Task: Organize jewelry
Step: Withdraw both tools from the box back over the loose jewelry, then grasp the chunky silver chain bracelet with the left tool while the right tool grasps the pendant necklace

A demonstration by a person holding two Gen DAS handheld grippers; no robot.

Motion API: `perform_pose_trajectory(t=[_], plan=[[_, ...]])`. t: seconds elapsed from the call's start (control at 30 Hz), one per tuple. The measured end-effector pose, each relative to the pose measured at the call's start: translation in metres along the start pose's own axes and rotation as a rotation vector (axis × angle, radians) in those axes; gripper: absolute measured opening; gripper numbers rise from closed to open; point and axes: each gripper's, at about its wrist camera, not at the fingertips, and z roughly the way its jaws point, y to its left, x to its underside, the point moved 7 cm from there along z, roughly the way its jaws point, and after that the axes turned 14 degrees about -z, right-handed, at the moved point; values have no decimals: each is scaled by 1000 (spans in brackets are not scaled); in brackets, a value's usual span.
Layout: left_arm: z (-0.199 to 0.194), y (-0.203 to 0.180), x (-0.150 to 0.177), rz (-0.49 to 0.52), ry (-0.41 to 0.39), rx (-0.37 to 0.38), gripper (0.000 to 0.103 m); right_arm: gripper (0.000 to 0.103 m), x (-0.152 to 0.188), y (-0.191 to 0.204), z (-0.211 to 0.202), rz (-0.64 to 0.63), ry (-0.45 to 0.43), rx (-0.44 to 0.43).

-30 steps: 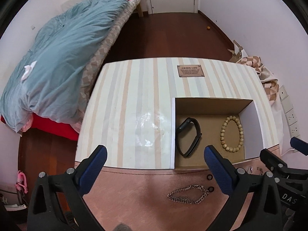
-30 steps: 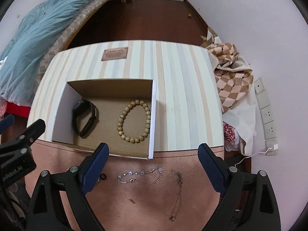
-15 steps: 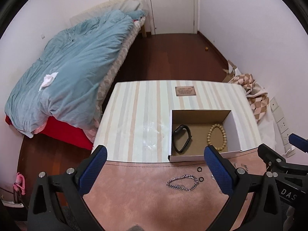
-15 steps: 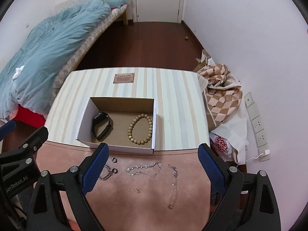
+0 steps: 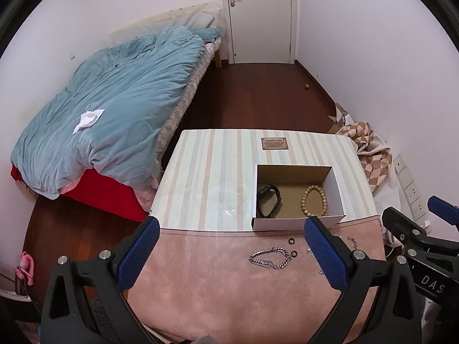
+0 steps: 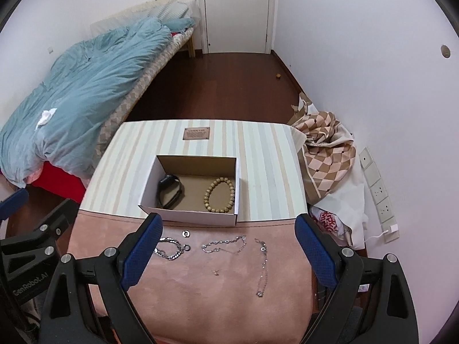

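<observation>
An open white box (image 6: 189, 216) (image 5: 298, 223) stands on the striped table, holding a black wristband (image 6: 169, 190) (image 5: 268, 200) and a wooden bead bracelet (image 6: 219, 195) (image 5: 314, 200). On the pink mat in front lie a thick silver chain (image 5: 271, 258) (image 6: 169, 250), two small black rings (image 6: 187, 232) (image 5: 291, 241), a thin silver bracelet (image 6: 225, 242) and a fine necklace (image 6: 262, 266). My left gripper (image 5: 232, 253) and right gripper (image 6: 229, 252) both hang open above the mat's near edge, holding nothing.
A bed with a blue duvet (image 5: 109, 114) fills the left. A checked cloth heap (image 6: 324, 149) lies right of the table, below wall sockets (image 6: 375, 183). A brown label (image 6: 197, 133) sits at the table's far side. A door (image 6: 236, 11) closes the far end.
Both grippers have pulled back and up from the table; the box and jewelry look smaller and more of the room shows. The objects have not moved.
</observation>
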Motion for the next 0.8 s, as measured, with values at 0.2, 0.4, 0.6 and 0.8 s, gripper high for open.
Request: perform_pose_trajectory(t=[0.2, 0.4, 0.6, 0.8], plan=[[16, 12, 11, -24, 14, -20, 103, 95, 16, -1, 11, 57, 22, -39], [67, 21, 49, -27, 133, -22, 102, 86, 59, -12, 56, 126, 133, -46], [127, 18, 88, -25, 291, 8, 100, 68, 99, -29, 97, 194, 210, -40], [174, 5, 113, -9, 407, 36, 99, 68, 125, -48, 129, 267, 266, -36]])
